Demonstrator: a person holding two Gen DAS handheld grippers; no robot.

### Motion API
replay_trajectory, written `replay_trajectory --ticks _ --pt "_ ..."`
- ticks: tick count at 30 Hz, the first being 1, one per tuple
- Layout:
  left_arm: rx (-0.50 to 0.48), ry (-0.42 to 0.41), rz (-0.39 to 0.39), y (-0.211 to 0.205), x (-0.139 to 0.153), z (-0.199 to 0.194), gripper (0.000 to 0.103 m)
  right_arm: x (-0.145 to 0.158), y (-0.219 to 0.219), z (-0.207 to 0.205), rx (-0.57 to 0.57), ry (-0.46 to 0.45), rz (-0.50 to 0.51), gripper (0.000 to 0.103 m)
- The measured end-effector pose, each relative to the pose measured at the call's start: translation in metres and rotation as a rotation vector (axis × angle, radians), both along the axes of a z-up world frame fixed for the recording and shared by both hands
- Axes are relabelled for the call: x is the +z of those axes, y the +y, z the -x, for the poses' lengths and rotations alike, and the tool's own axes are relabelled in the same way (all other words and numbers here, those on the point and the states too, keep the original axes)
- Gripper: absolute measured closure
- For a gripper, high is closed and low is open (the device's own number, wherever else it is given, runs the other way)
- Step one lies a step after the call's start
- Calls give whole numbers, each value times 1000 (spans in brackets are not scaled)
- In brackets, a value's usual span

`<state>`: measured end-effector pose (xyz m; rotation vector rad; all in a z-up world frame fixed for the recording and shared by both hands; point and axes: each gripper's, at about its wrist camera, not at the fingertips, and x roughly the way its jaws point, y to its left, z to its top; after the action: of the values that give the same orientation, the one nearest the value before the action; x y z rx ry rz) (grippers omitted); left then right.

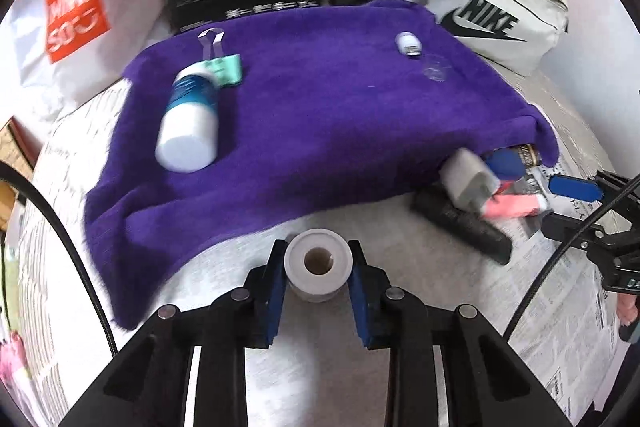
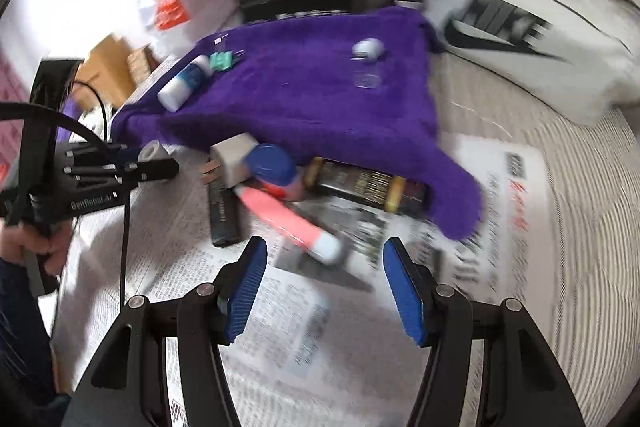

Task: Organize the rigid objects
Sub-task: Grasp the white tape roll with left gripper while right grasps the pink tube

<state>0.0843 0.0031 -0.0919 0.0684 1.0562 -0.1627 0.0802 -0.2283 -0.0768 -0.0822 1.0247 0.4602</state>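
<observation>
Fuzzy purple cloth, smooth white plastic bottle, matt printed newspaper.

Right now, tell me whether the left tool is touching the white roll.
Touching. The left wrist view shows the left tool with both blue pads pressed against the white roll.

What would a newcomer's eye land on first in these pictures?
The fuzzy purple towel spread mid-scene, with a blue-banded white plastic bottle lying on its left part. Nearest, the left claw is shut on a small white tape roll; the right claw is open above newspaper.
</observation>
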Motion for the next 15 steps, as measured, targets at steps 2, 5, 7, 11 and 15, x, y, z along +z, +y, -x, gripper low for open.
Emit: replay_trajectory --ticks 2,5,7,11,15 --pt "16 4 4 8 0 4 76 -4 8 -2 32 -15 24 43" --pt "33 3 23 17 -1 8 75 -8 16 -9 73 -37 69 43" --pt "38 -1 36 19 -2 9 75 -10 20 -12 94 -50 91 46" --pt "36 -4 27 18 -2 9 75 -14 31 -9 152 -85 135 59" --pt "35 -5 36 18 -2 9 75 -10 21 4 166 -40 93 75"
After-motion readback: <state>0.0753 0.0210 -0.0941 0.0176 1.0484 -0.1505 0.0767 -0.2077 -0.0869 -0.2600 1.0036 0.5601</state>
